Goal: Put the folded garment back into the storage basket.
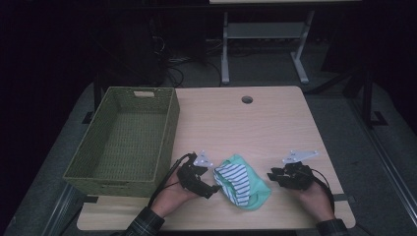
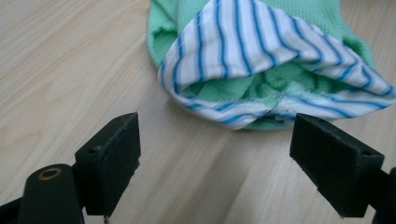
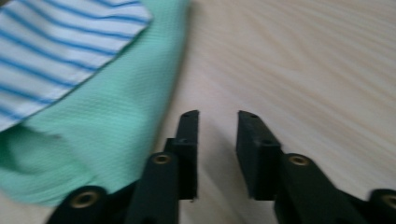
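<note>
Left gripper (image 1: pixel 212 187) and right gripper (image 1: pixel 271 177): black bodies wearing grey three-cornered plates, trailing black cables; flat black jaws showing brass-ringed screw holes. Person wearing dark plaid sleeves (image 1: pixel 146 222).

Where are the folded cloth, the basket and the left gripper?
folded cloth (image 1: pixel 244 183), high view, striped flap.
basket (image 1: pixel 167 142), high view, right wall.
left gripper (image 2: pixel 215 149), left gripper view, midway between its open jaws.

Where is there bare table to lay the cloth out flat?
The far half of the wooden table, between the green woven basket and the right edge, is bare. The near edge is crowded: green-and-striped cloth between left gripper and right gripper.
</note>
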A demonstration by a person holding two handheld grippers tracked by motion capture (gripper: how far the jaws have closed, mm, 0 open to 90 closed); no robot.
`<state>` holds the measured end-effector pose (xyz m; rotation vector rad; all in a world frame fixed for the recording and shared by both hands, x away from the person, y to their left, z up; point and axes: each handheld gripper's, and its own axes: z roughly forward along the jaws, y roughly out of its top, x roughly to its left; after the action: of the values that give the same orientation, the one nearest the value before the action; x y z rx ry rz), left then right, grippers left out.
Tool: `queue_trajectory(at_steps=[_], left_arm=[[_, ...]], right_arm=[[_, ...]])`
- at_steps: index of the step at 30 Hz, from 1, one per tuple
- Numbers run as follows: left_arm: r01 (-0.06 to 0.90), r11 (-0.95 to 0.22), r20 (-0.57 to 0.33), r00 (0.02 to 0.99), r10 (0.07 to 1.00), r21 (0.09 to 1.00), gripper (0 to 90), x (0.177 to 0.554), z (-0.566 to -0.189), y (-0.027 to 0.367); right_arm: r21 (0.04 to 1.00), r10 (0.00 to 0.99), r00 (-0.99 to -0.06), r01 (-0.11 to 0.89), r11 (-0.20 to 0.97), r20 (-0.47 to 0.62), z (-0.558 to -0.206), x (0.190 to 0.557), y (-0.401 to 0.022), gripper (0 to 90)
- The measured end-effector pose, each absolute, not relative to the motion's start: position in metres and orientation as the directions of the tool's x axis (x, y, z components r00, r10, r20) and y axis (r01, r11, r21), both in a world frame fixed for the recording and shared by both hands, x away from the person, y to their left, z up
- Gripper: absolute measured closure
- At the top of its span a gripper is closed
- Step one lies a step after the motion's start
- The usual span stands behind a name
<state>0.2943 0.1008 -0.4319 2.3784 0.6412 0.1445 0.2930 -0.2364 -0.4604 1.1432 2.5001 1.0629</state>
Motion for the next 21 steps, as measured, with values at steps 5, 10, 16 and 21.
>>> queue_trajectory(at_steps=[5, 10, 16, 21], left_arm=[[0.390, -0.664, -0.059, 0.885, 0.463, 0.639, 15.7, 0.295, -0.426, 0.095], [0.375, -0.657, -0.063, 0.893, 0.446, 0.654, 15.7, 0.297, -0.419, 0.087], [0.352, -0.680, -0.062, 0.909, 0.412, 0.643, 15.7, 0.295, -0.420, 0.070], [0.337, -0.709, -0.056, 0.920, 0.389, 0.619, 15.6, 0.292, -0.428, 0.057]], right_arm=[[0.693, 0.779, -0.624, 0.591, 0.413, 0.068, -0.464, 0.302, -0.247, 47.7], [0.689, 0.821, -0.570, 0.611, 0.390, 0.041, -0.469, 0.308, -0.253, 33.5], [0.687, 0.850, -0.527, 0.621, 0.378, 0.010, -0.473, 0.311, -0.257, 22.7], [0.683, 0.866, -0.500, 0.635, 0.360, 0.008, -0.475, 0.313, -0.259, 18.0]])
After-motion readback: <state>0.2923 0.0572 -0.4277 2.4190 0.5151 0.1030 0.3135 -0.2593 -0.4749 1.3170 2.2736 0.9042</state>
